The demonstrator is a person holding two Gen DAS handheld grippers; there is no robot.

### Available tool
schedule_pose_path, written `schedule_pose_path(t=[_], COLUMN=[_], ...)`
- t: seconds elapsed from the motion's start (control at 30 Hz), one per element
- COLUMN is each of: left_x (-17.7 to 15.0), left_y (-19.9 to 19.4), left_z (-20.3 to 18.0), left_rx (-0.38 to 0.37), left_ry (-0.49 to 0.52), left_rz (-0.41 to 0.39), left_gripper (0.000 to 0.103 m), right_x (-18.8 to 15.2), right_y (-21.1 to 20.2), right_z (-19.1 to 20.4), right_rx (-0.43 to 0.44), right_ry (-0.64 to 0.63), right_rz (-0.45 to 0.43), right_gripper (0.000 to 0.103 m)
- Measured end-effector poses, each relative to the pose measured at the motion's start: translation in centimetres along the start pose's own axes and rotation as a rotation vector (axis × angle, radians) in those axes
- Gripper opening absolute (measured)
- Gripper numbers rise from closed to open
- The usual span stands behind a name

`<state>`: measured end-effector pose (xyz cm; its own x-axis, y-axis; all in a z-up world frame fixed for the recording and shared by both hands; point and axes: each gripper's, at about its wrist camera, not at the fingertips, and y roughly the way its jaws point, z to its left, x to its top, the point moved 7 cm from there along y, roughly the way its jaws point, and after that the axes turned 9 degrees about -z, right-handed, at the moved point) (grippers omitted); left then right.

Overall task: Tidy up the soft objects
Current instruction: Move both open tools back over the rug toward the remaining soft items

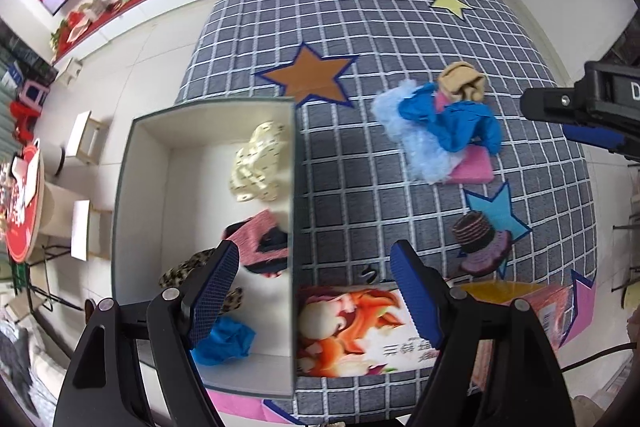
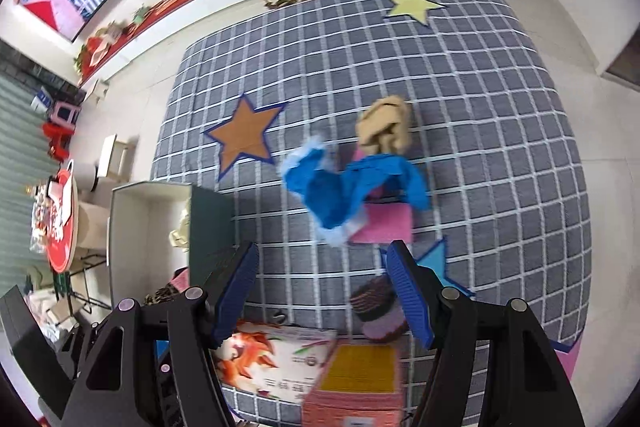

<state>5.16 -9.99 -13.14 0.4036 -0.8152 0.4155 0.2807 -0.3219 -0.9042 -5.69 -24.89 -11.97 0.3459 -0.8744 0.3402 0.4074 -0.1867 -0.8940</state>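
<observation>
While both grippers hang above the checked mat [image 1: 400,39], the left gripper [image 1: 316,291] has its jaws apart and empty over the box [image 1: 124,195], which sits at the mat's left edge holding several cloths. Likewise apart and empty, the right gripper [image 2: 320,291] faces the blue garment [image 2: 340,187] heaped mid-mat on a pink pad [image 2: 386,227]

Bright, even indoor light, soft shadows only. Strong fisheye bending and dark vignette at the edges. Motion blur in both views, worst on blue cloth [image 2: 352,187] and near printed box [image 1: 360,331]. No glare.
</observation>
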Motion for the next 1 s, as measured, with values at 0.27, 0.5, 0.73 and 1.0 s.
schedule_pose_path(t=[0.27, 0.5, 0.73, 1.0], left_x=[1.6, 2.5, 2.4, 3.0], left_y=[1.2, 3.4, 5.9, 8.2], left_z=[-3.8, -6.6, -8.1, -7.8], left_rx=[-0.008, -0.033, -0.031, 0.000], left_ry=[0.060, 0.074, 0.064, 0.034], left_rz=[0.027, 0.084, 0.156, 0.221], left_gripper=[0.081, 0.081, 0.081, 0.081], right_x=[0.7, 0.6, -1.9, -5.6], right_y=[0.1, 1.8, 5.3, 8.6], right_z=[-6.6, -11.4, -12.9, -12.3], right_rx=[-0.024, -0.051, -0.030, 0.027], right_ry=[0.109, 0.174, 0.147, 0.022], right_rz=[0.020, 0.061, 0.162, 0.271], right_gripper=[0.068, 0.068, 0.068, 0.068])
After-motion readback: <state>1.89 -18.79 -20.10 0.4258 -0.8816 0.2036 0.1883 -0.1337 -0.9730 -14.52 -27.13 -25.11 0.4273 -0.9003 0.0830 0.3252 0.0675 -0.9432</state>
